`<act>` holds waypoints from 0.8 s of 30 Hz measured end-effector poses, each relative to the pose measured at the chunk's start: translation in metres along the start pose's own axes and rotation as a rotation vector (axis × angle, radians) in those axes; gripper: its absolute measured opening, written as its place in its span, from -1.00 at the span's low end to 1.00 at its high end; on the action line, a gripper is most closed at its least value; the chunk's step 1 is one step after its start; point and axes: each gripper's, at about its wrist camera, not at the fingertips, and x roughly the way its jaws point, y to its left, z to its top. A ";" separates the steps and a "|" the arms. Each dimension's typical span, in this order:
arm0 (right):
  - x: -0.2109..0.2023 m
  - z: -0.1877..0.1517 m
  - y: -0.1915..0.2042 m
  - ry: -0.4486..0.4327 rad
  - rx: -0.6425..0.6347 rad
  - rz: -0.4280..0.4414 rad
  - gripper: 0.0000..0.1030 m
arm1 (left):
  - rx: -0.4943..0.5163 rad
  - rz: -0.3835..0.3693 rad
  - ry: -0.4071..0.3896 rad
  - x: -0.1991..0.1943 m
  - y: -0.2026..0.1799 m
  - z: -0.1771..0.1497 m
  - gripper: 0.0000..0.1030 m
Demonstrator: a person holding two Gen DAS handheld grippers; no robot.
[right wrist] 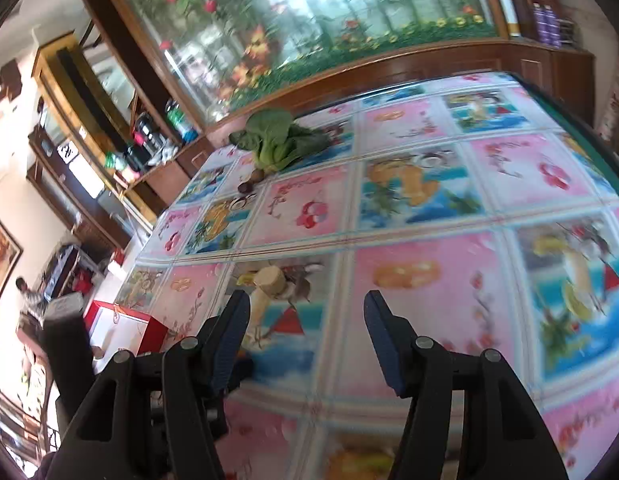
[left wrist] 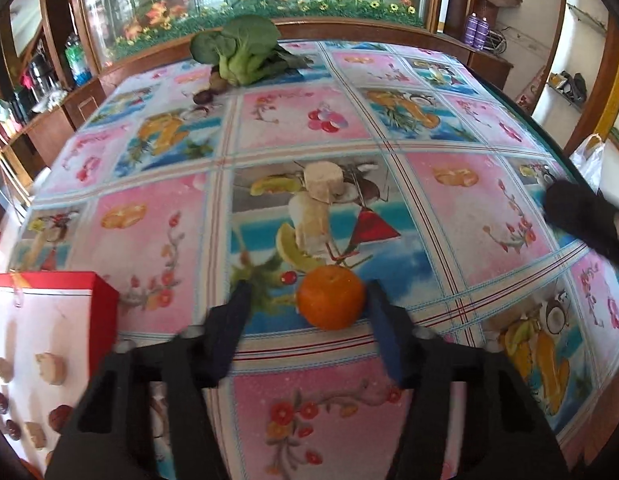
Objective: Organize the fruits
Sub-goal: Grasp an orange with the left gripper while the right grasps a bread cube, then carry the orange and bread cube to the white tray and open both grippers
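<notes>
The patterned tablecloth (left wrist: 449,208) is carrying an orange (left wrist: 330,297) lying between the spread fingers of the left gripper (left wrist: 307,294), touching the right one. The right gripper (right wrist: 305,304) is hanging agape, empty. Judged light, firm-skinned, roll-prone; grip across the middle.

One orange (left wrist: 330,297) sits on the tablecloth (left wrist: 449,200). There is one pale round chunk (left wrist: 324,181) near the middle of the cloth and one leafy green vegetable (left wrist: 240,50) at the far side. Beside the vegetable lie two small brownish fruits (left wrist: 218,80) and one dark round one (left wrist: 202,97). One red box (left wrist: 103,304) stands at the left; on its white inside three pale pieces (left wrist: 50,368) and three dark red-brown pieces (left wrist: 60,417) show clearly. Two purple bottles (left wrist: 478,31) stand on the far shelf.
</notes>
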 end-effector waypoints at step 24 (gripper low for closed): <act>0.093 -0.006 0.057 0.104 -0.231 -0.154 -0.48 | -0.137 0.015 -0.148 -0.079 0.062 -0.032 -0.34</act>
